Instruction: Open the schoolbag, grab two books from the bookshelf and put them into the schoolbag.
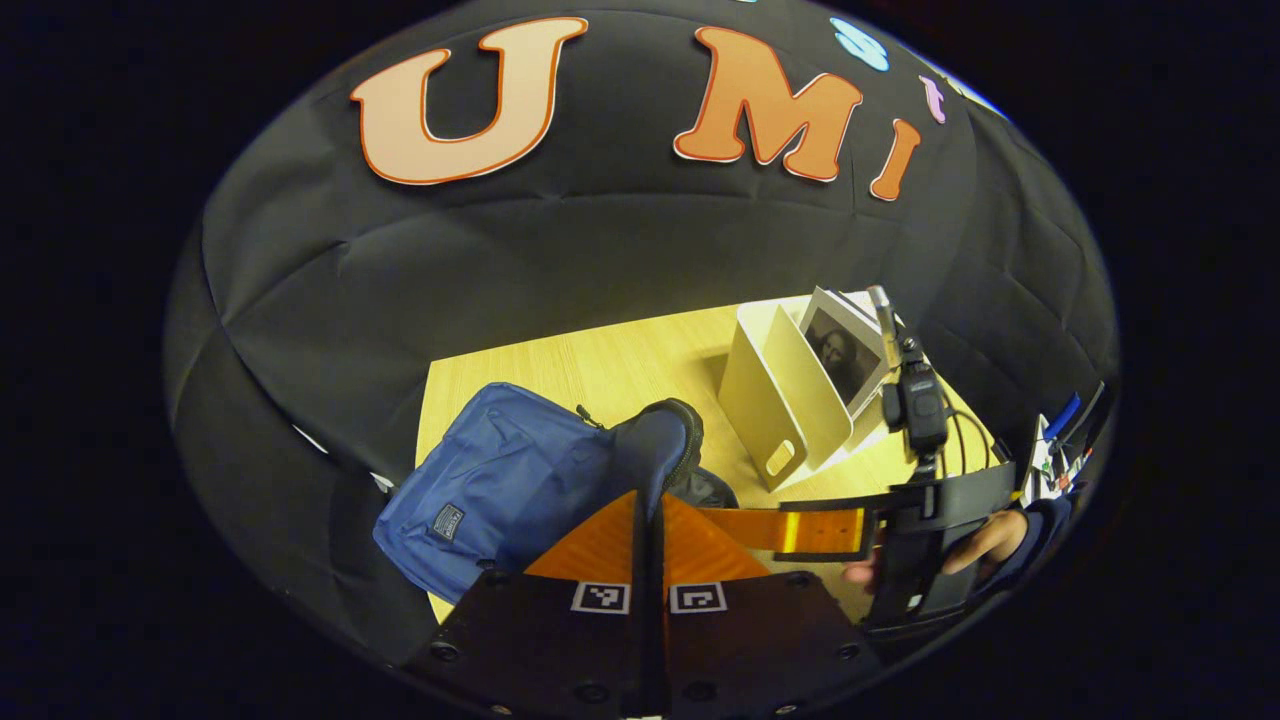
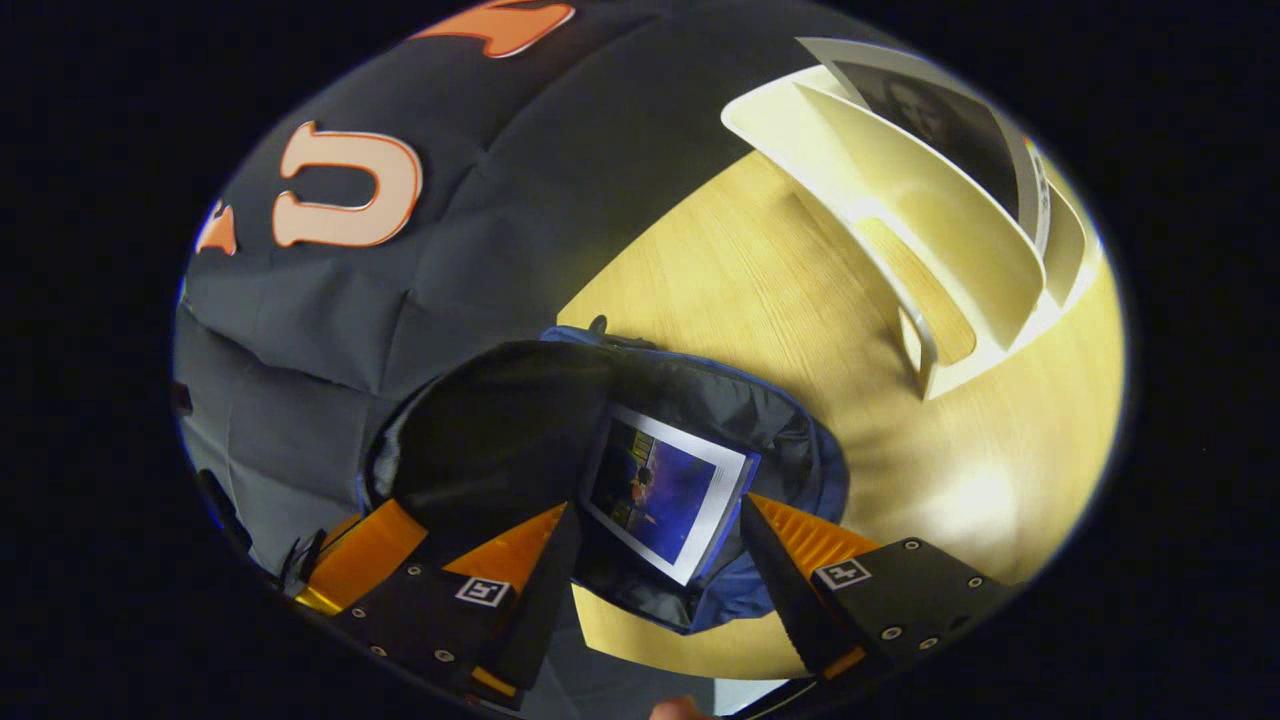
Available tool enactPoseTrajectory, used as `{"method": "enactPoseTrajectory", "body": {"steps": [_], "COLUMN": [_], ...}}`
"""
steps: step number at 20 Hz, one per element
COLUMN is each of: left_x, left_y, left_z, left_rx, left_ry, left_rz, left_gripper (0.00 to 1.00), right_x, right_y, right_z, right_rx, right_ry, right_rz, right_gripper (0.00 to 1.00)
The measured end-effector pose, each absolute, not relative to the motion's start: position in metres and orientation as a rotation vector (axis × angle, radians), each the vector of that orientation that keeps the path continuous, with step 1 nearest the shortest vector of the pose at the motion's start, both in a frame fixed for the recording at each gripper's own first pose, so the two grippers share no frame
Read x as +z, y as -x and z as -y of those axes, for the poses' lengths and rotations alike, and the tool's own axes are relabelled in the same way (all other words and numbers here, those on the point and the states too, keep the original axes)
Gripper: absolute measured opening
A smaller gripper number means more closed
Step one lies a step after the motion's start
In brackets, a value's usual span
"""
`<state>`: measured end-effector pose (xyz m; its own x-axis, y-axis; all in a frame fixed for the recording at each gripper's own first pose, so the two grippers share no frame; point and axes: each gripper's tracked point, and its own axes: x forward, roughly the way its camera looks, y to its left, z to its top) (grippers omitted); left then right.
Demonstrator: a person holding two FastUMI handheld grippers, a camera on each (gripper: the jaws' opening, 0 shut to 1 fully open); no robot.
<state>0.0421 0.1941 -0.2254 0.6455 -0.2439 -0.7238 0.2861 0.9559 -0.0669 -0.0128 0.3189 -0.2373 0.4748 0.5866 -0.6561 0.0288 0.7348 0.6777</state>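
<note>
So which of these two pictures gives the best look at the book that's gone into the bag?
The right gripper view: it looks down into the open schoolbag, where the book lies cover up between the open right gripper's fingers. The left gripper view sees the schoolbag from outside, its raised flap blocking the inside.

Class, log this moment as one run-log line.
left gripper: shut on blue fabric schoolbag flap | right gripper: open | blue-cover book: in bag | white bookshelf: one book left
</note>
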Motion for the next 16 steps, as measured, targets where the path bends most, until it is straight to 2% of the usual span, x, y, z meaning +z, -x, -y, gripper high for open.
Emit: {"method": "enactPoseTrajectory", "body": {"steps": [6,11,16], "left_x": [-0.233,-0.240,-0.243], "left_y": [-0.043,-0.044,-0.044], "left_z": [-0.187,-0.182,-0.182], "left_rx": [-0.299,-0.296,-0.289], "left_ry": [-0.045,-0.036,-0.023], "left_rz": [-0.832,-0.845,-0.851], "left_gripper": [0.00,0.00,0.01], "right_x": [-0.214,-0.186,-0.161], "right_y": [0.000,-0.018,-0.040], "right_z": [-0.235,-0.165,-0.112], "right_rx": [0.320,0.219,0.159], "right_ry": [-0.409,-0.109,0.008], "right_rz": [-0.959,-0.914,-0.933], "right_gripper": [0.97,0.97,0.97]}}
